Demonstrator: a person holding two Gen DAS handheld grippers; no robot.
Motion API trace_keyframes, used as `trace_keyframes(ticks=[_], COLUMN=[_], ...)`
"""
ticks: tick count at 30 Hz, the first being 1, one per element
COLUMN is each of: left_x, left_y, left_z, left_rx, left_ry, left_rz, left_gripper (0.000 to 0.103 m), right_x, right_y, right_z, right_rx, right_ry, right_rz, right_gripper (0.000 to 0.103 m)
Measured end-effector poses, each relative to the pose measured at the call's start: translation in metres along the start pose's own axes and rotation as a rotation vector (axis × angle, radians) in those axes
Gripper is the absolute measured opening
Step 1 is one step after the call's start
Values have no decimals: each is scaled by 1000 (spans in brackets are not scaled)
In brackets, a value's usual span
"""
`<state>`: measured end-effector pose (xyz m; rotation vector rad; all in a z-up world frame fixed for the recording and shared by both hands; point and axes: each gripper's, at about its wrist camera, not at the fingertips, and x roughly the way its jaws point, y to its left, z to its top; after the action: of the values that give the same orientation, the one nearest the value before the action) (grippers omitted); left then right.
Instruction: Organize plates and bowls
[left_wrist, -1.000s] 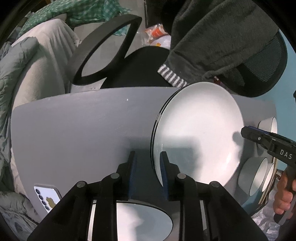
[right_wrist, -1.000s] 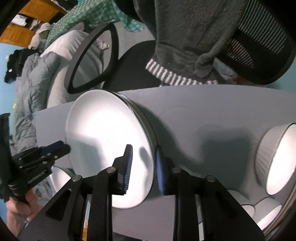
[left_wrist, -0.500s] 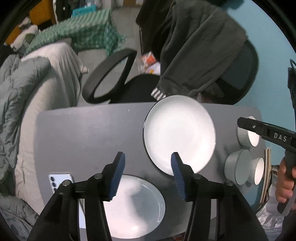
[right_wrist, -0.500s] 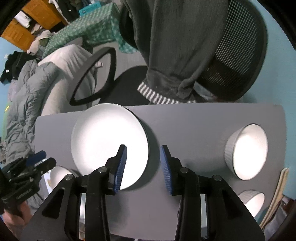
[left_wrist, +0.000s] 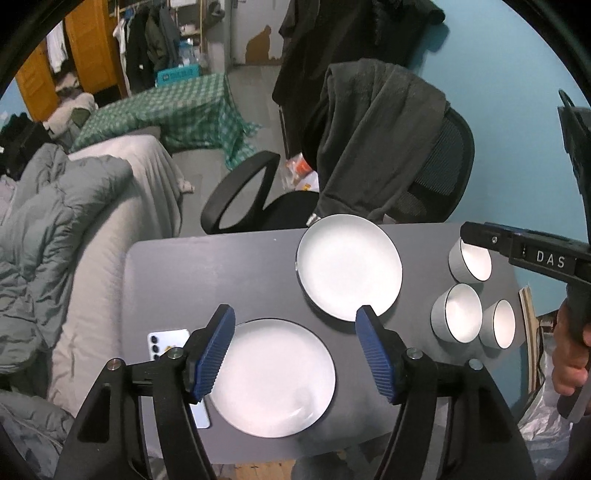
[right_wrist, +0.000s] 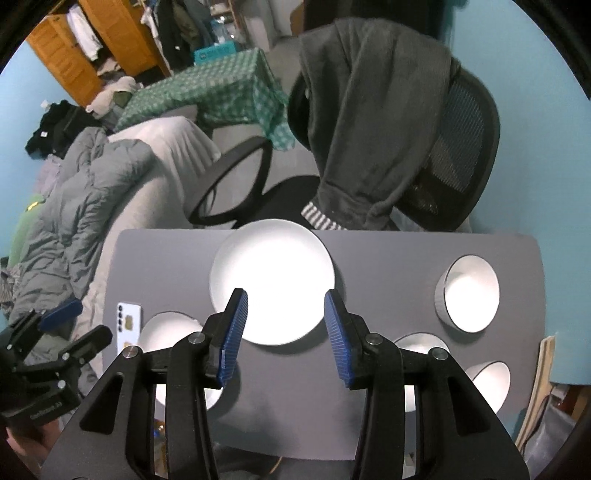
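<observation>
A stack of white plates (left_wrist: 349, 266) (right_wrist: 273, 280) lies at the far side of the grey table (left_wrist: 207, 280) (right_wrist: 388, 266). A single white plate (left_wrist: 273, 376) (right_wrist: 166, 332) sits nearer, left of the stack. Three white bowls (left_wrist: 471, 258) (left_wrist: 458, 312) (left_wrist: 498, 323) stand to the right; in the right wrist view they are the far bowl (right_wrist: 467, 293) and two near bowls (right_wrist: 417, 343) (right_wrist: 487, 380), partly hidden by the fingers. My left gripper (left_wrist: 295, 347) (right_wrist: 79, 323) and right gripper (right_wrist: 282, 332) (left_wrist: 480, 236) hang high above the table, jaws opening, nothing between them.
A phone (left_wrist: 166, 343) (right_wrist: 128, 325) lies at the table's left edge. A black office chair (left_wrist: 436, 173) draped with a grey garment stands behind the table. A bed with grey bedding (left_wrist: 74, 229) runs along the left. A hand (left_wrist: 570, 354) holds the right gripper.
Both grippers stood with their fingers astride the plate stack's rim; they have widened, let go of it and risen well above the table, which now shows whole.
</observation>
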<state>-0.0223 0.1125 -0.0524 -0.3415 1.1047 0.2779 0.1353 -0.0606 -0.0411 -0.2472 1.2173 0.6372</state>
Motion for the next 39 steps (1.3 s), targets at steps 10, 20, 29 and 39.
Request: trace_keyframes(ticks=[10,20,29,39], left_x=[-31,-44,-43,-42], left_y=[5,6,8,16], left_z=[-15,-22,-24,-22], left_rx=[-8,2,-17,-15], left_ry=[-53,-77,-66,-61], left_rz=[-17,-23,-19,-12], left_gripper=[71,71,71,71], right_x=[-34,-43,-48,-46], right_y=[34,43,48,50], right_z=[-22,-35,-39,-38], right_rx=[-69,-78,-87,-86], right_ry=[-81,-82,-77,-68], right_rz=[-68,-74,-60,-55], right_gripper=[52,57,57,57])
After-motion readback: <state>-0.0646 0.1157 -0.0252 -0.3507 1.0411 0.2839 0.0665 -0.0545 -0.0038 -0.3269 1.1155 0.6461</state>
